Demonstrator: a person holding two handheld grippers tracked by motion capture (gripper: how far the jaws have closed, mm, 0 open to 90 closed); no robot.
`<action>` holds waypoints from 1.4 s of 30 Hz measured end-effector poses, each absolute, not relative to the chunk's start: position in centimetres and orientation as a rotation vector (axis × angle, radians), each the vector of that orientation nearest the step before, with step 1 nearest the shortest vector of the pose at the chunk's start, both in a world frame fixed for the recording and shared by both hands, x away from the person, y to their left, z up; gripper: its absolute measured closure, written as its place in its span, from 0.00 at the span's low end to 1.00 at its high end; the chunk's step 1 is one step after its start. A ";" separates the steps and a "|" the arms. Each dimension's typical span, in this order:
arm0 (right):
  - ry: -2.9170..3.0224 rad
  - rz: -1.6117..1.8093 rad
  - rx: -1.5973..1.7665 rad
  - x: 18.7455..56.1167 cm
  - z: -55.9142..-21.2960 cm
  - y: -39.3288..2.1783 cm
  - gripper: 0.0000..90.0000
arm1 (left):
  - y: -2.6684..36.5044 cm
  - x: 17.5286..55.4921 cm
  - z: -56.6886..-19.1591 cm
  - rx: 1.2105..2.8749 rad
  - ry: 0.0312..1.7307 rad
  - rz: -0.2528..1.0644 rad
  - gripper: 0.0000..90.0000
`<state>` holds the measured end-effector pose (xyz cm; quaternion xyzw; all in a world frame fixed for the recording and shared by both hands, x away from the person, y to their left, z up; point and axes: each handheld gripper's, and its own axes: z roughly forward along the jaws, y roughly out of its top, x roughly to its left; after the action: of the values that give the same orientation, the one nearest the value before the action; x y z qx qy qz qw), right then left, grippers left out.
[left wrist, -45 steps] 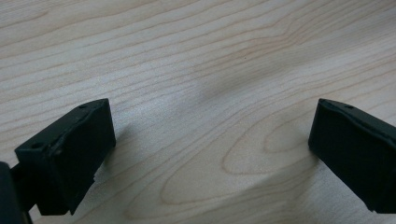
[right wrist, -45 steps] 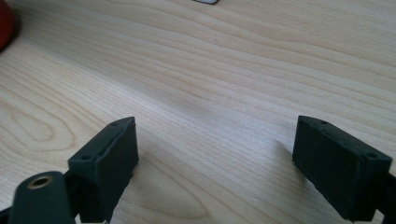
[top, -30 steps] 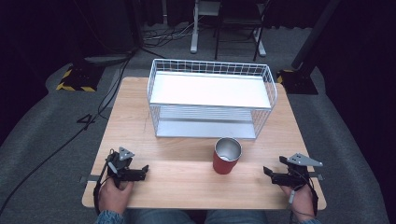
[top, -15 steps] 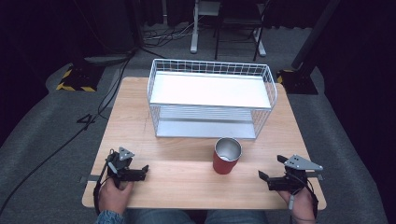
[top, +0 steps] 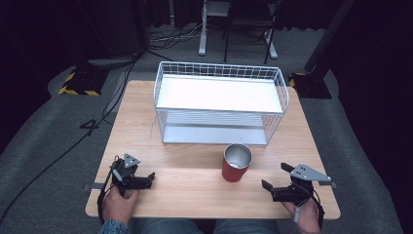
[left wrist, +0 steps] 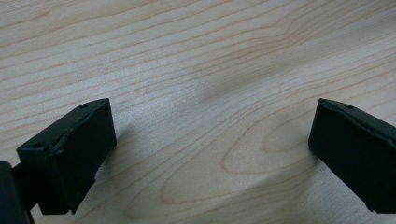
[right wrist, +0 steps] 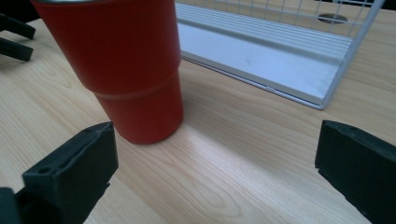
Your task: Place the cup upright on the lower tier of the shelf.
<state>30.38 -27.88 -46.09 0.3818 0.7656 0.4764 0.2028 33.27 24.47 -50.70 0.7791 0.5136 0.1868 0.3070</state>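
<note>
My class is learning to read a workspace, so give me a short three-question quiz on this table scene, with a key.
1. True or false: the red cup stands inside the white wire rack.
2. Which gripper is nearer the red cup? A) left gripper B) right gripper
3. Fill in: the jaws of both grippers stand ____.

Key:
1. False; it stands upright on the wooden table, just in front of the rack.
2. B; the right gripper view shows the cup close ahead of its jaws.
3. Open, with nothing between them.
</note>
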 end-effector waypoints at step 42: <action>2.178 1.429 1.033 33.4 -49.6 -18.2 0.00 | 24.5 33.3 -50.7 2.061 1.359 0.494 0.01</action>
<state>33.39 -18.16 -49.61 0.3633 0.7660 0.5027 0.1688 33.27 24.47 -50.70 0.7790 0.5136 0.1869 0.3072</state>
